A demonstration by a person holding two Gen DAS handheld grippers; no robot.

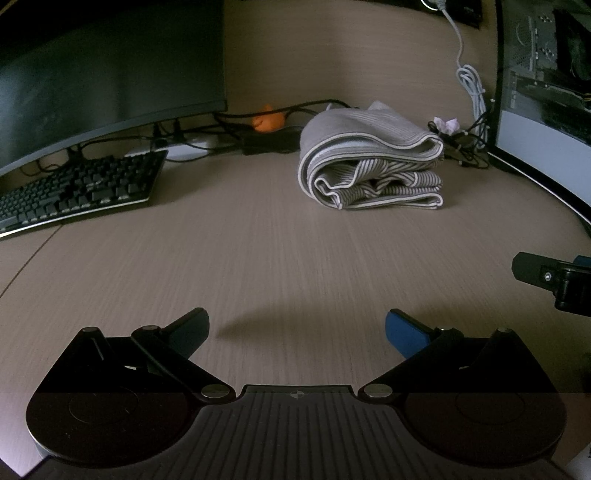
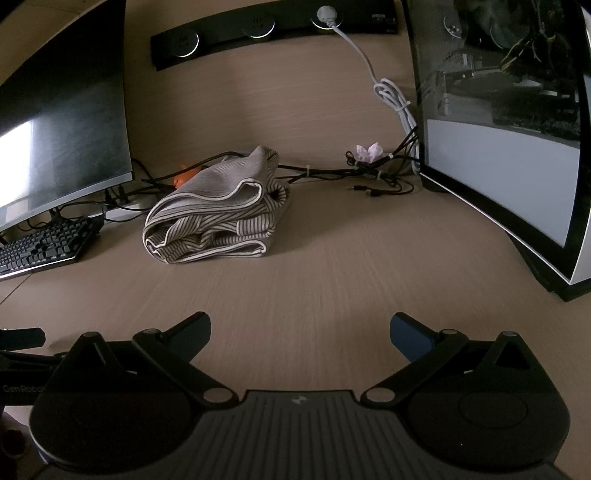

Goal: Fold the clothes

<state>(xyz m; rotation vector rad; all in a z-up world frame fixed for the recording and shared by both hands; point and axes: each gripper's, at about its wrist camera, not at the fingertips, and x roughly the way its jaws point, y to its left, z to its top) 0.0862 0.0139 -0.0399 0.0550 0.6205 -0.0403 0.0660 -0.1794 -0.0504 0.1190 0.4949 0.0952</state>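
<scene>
A grey and white striped garment (image 1: 369,162) lies folded in a thick bundle on the wooden desk (image 1: 258,258), toward the back. The right wrist view shows the same garment (image 2: 214,214) left of centre. My left gripper (image 1: 295,328) is open above the bare desk, well short of the bundle, with nothing between its blue-padded fingers (image 1: 404,334). My right gripper (image 2: 301,332) is open too, empty, and also clear of the cloth. Part of the right gripper's body (image 1: 554,280) shows at the right edge of the left wrist view.
A black keyboard (image 1: 74,192) and a dark monitor (image 1: 103,81) stand at the left. A second screen (image 2: 502,129) rises at the right. Black cables (image 2: 332,171), a white cord (image 2: 395,99), an orange object (image 1: 267,122) and a socket strip (image 2: 258,27) lie behind the garment.
</scene>
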